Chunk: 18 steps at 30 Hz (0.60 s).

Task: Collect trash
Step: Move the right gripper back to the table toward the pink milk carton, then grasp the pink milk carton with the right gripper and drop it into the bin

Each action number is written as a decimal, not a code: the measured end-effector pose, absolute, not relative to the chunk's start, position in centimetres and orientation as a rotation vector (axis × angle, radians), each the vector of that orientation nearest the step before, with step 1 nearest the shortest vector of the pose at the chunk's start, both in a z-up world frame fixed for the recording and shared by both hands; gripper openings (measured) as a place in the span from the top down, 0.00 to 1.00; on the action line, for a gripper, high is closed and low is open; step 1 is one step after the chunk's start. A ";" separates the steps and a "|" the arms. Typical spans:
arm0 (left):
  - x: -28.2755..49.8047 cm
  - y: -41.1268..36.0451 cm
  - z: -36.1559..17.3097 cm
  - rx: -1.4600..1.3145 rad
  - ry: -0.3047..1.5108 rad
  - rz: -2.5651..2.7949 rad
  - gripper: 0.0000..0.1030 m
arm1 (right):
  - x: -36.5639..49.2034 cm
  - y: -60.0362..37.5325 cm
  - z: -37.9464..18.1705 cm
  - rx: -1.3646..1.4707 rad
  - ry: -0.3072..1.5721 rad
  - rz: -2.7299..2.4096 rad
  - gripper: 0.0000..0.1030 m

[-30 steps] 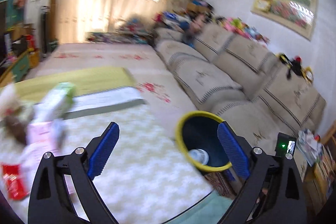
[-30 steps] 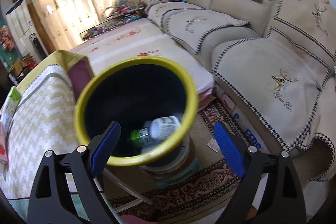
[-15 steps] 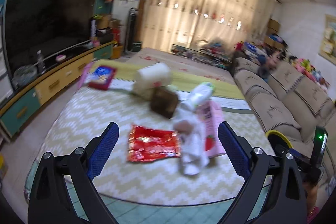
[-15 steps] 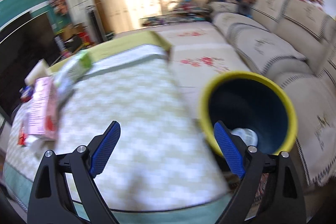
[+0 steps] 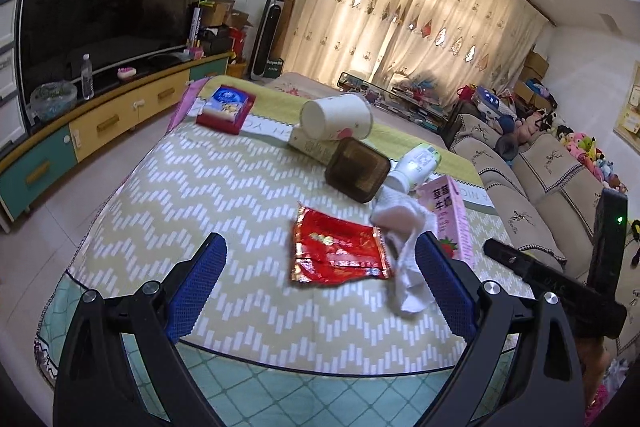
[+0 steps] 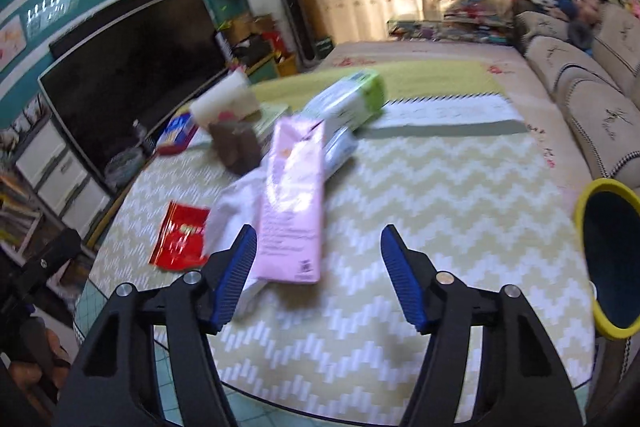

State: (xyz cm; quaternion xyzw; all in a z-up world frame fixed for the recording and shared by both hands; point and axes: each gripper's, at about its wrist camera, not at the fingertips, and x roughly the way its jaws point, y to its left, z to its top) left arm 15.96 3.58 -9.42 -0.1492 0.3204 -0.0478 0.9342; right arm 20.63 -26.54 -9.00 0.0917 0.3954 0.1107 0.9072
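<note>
Left gripper (image 5: 320,283) spread wide, nothing between its jaws, hovering over the worktop's (image 5: 208,187) near edge. Right gripper (image 6: 318,275) jaws have just been closing, still apart and empty. Trash sits mid-worktop: red wrapper (image 5: 338,253), white tissue (image 5: 404,227) touching it, pink carton (image 6: 292,199) beside the tissue toward the right edge. Brown tub (image 5: 357,169) and white cup (image 5: 336,117) lie toward the far edge. Yellow-rimmed bin (image 6: 610,259) stands off the right edge.
</note>
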 end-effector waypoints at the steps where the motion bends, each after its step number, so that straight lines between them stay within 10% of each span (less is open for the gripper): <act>1: 15.8 3.8 -9.6 -0.309 0.656 -0.096 0.09 | 20.8 -26.1 -9.3 0.187 0.826 0.229 0.40; 13: 16.1 4.0 -10.5 -0.322 0.674 -0.098 0.09 | 23.4 -24.5 -11.7 0.212 0.888 0.232 0.42; 18: 16.5 3.2 -10.9 -0.318 0.690 -0.109 0.09 | 24.1 -24.7 -12.4 0.260 0.899 0.262 0.62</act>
